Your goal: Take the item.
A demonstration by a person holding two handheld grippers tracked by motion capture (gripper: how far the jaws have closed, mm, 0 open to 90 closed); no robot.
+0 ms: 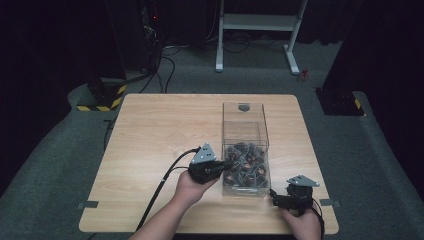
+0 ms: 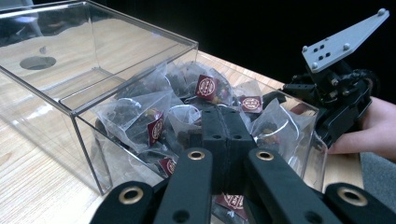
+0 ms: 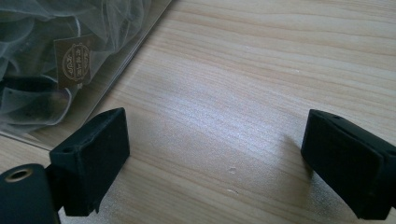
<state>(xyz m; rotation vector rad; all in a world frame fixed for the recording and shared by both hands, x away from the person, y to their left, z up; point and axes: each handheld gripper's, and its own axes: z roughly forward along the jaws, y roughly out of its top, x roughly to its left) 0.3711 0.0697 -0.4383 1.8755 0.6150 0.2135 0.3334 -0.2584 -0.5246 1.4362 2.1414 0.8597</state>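
Observation:
A clear plastic box (image 1: 245,122) stands on the wooden table (image 1: 150,130), open at the top. Several mesh tea bags (image 1: 246,167) with dark red labels (image 2: 207,87) fill its near half; its far half is bare. My left gripper (image 1: 227,165) is at the box's near left corner, above the rim. In the left gripper view its pads (image 2: 227,140) are pressed together over the bags, shut, and I see nothing between them. My right gripper (image 1: 274,196) rests low at the box's near right corner. It is open (image 3: 224,158) over bare wood, with the bags (image 3: 42,56) behind the box wall to its left.
Free tabletop lies to the left of the box and beyond it. The table's near edge (image 1: 210,231) is close behind both hands. A white metal frame (image 1: 257,22) and cables (image 1: 167,65) stand on the dark floor past the table.

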